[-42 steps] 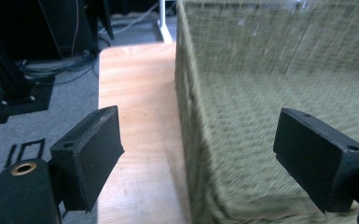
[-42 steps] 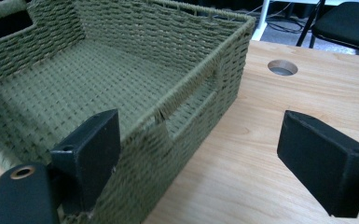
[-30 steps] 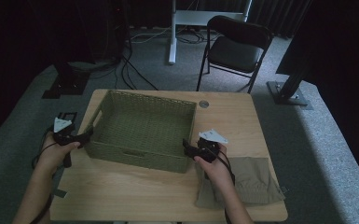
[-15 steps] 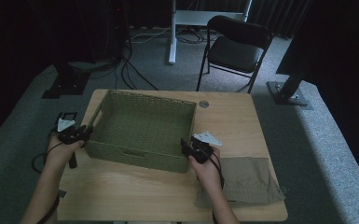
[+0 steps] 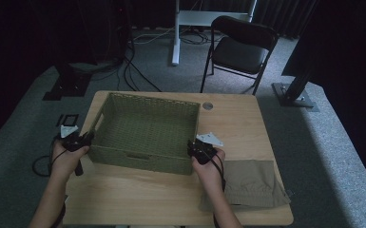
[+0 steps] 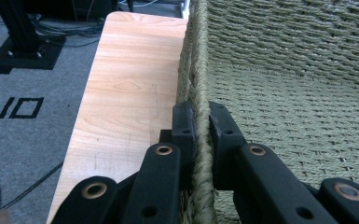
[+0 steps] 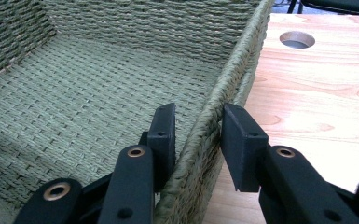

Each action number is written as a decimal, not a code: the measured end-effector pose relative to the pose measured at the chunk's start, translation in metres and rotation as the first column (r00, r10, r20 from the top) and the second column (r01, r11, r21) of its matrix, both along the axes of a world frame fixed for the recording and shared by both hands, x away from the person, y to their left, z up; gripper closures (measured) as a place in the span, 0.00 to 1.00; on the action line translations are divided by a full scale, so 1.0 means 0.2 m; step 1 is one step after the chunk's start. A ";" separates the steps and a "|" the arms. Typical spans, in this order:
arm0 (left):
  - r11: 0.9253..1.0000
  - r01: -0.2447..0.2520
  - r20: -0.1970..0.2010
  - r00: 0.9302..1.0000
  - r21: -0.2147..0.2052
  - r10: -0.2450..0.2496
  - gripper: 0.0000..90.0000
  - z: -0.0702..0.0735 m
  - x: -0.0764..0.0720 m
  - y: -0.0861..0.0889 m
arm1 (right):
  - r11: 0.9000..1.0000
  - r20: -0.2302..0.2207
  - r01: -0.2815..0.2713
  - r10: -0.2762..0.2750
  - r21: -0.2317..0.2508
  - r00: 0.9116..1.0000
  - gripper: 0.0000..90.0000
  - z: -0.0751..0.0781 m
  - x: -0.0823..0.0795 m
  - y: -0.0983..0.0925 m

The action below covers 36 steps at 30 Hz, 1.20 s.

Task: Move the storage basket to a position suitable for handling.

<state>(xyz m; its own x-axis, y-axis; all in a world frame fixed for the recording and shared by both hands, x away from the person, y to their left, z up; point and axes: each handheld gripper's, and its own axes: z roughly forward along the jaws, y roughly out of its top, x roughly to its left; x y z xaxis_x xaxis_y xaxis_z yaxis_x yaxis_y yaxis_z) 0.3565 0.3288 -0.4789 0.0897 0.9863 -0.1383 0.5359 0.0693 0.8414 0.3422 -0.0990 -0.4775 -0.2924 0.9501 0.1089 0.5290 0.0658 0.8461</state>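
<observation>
A green woven basket (image 5: pixel 138 159) stands empty on the wooden table (image 5: pixel 233 118). My left gripper (image 5: pixel 86 138) is at its left wall. In the left gripper view my left gripper (image 6: pixel 201 109) has just closed, and both pads press on the rim of the basket (image 6: pixel 284 107). My right gripper (image 5: pixel 191 147) is at the near right corner. In the right gripper view my right gripper (image 7: pixel 196 119) straddles the right wall of the basket (image 7: pixel 74 93). Its jaws have just been closing, but a gap still shows on both sides of the wall.
A folded khaki cloth (image 5: pixel 249 183) lies on the table at the near right, beside my right forearm. A round cable hole (image 5: pixel 207 105) sits behind the basket's right corner. A black folding chair (image 5: pixel 240 47) stands on the carpet beyond the table.
Both hands have edged slightly inward to the basket's side walls. The basket has not moved.
</observation>
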 end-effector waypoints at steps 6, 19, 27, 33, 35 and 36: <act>1.000 -0.007 -0.002 1.000 -0.002 0.007 0.93 0.00 -0.07 -0.02 | 0.998 -0.008 -0.050 0.049 -0.047 0.999 0.74 0.01 0.04 -0.03; 1.000 -0.019 -0.001 1.000 -0.019 0.019 0.93 0.00 -0.16 -0.05 | 0.996 -0.020 -0.080 0.079 -0.043 0.997 0.75 0.02 0.01 -0.07; 0.999 -0.023 0.002 1.000 -0.029 0.023 0.93 0.00 -0.21 -0.03 | 0.994 -0.021 -0.099 0.098 -0.041 0.995 0.75 0.02 -0.01 -0.06; 0.999 -0.028 -0.002 1.000 -0.035 0.028 0.93 0.00 -0.17 0.00 | 0.995 -0.024 -0.095 0.094 -0.037 0.995 0.75 0.02 0.03 -0.03; 0.999 -0.026 0.000 1.000 -0.039 0.026 0.93 -0.01 -0.17 0.00 | 0.995 -0.024 -0.095 0.095 -0.034 0.995 0.75 0.01 0.03 -0.03; 0.999 -0.026 0.000 1.000 -0.037 0.026 0.93 -0.01 -0.17 0.00 | 0.995 -0.024 -0.096 0.095 -0.033 0.995 0.75 0.01 0.04 -0.03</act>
